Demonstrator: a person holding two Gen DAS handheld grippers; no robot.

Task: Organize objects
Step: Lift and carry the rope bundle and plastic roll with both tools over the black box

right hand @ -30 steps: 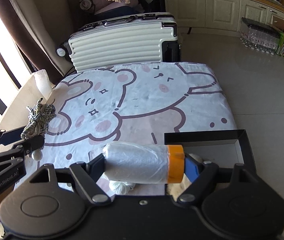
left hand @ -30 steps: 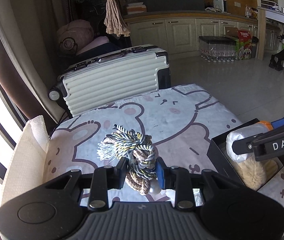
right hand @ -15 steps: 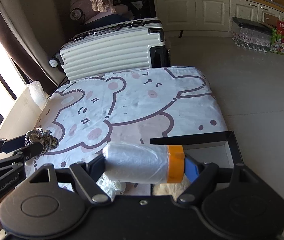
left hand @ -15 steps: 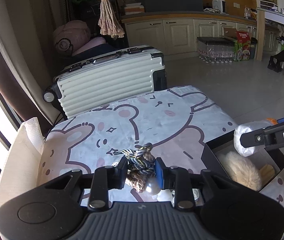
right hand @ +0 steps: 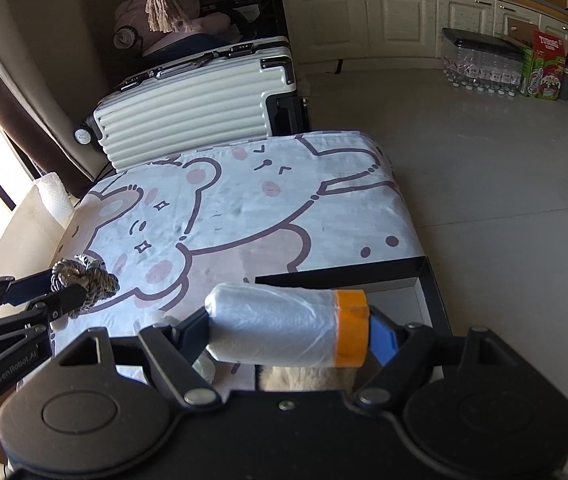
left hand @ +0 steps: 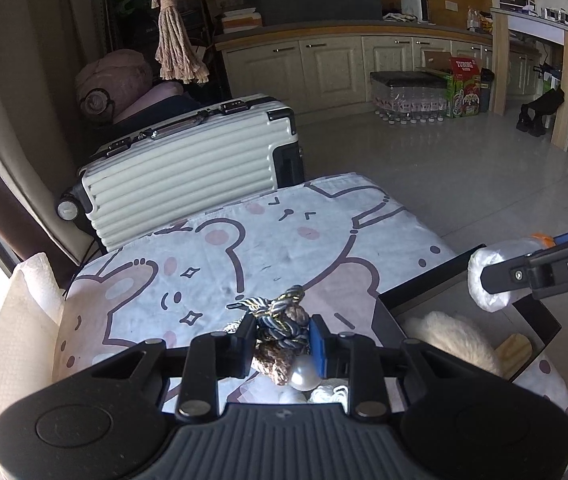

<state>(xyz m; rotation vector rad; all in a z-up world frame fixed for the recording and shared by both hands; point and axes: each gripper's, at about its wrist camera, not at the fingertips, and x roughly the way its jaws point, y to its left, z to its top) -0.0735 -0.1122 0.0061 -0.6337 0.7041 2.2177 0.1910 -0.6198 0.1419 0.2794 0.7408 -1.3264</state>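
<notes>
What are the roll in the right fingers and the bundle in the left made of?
Roll: thin translucent plastic film, glossy and wrinkled, with an orange tape-like band at one end. Bundle: twisted fibre cord, matte brown and navy-gold strands, plus a glossy pearl-like bead, probably plastic.

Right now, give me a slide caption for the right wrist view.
Right gripper holds a plastic-wrapped roll above a black box, while the left gripper carries a knotted rope.

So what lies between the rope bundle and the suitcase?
Only bare bear-print cloth between the rope bundle and the suitcase; both views show it.
</notes>
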